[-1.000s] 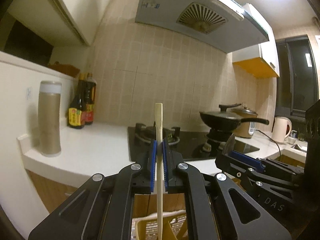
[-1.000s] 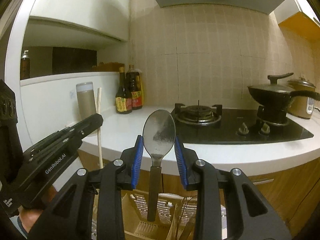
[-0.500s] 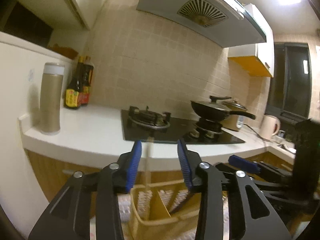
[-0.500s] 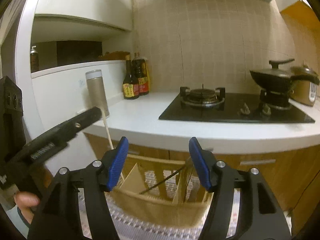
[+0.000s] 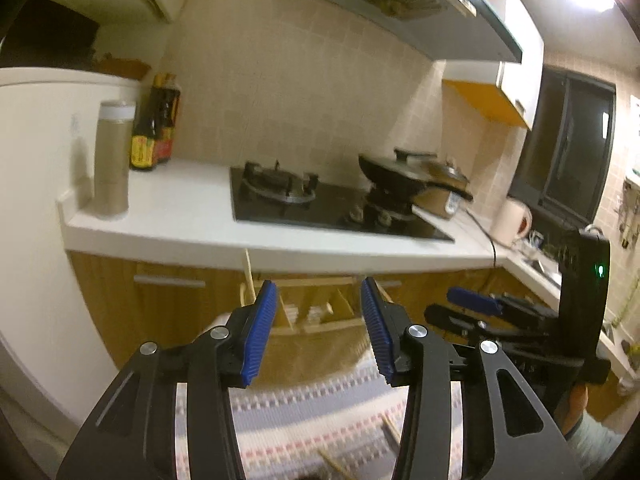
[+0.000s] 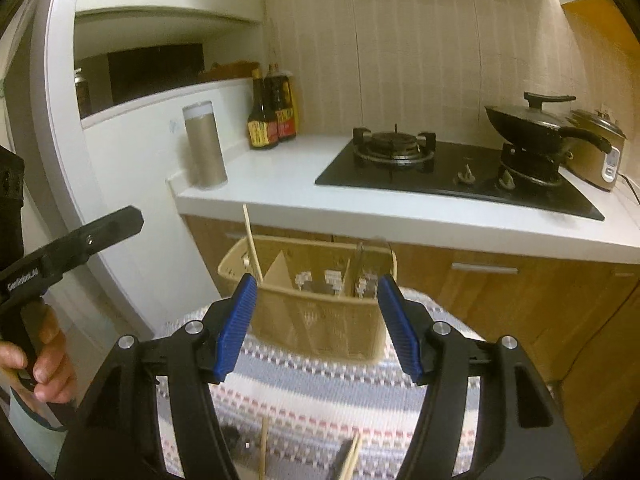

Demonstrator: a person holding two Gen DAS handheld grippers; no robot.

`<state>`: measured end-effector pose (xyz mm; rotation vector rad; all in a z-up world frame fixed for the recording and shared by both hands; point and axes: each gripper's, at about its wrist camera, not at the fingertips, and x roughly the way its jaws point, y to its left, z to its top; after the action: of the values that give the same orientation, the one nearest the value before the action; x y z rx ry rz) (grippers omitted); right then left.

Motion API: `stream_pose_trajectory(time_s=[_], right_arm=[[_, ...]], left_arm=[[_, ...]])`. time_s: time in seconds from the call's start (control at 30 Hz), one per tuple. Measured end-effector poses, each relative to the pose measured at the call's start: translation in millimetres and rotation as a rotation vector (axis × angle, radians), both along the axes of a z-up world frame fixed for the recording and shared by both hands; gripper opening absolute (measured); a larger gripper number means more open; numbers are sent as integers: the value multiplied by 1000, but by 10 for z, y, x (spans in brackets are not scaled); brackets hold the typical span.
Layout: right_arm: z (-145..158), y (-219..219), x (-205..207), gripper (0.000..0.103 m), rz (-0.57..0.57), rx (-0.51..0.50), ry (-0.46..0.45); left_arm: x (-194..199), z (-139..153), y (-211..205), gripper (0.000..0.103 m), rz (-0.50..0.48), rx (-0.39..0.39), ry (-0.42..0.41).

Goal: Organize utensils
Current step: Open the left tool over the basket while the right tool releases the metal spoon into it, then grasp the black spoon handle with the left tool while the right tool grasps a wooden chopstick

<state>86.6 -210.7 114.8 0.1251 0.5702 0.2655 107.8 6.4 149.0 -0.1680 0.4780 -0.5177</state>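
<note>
Chopsticks lie loose on the near cloth, long axes pointing far toward the basket, below both tongs, right nearer than left, each spread wide and empty.

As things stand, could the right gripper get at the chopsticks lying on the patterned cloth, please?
Probably yes. The right gripper is open and empty, and the chopsticks lie uncovered on the cloth just below it; nothing sits between them, and the basket stands farther back.

Basket and chopsticks on patterned cloth
</note>
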Motion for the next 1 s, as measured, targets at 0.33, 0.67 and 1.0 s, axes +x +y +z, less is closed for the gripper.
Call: stream_pose_trajectory(time_s=[0.33,0.67,1.0], right_arm=[[-435,102,-94,59,66,-52,228],[-1210,457,-62,42,245,-49,566],[-1663,834,-47,36,332,-95,728]], left_arm=[[-43,-801,-43,42,-139,68,387],[-45,-1704,-229,42,-220,273,670],[-139,-1957,-545,42,-245,458,655]])
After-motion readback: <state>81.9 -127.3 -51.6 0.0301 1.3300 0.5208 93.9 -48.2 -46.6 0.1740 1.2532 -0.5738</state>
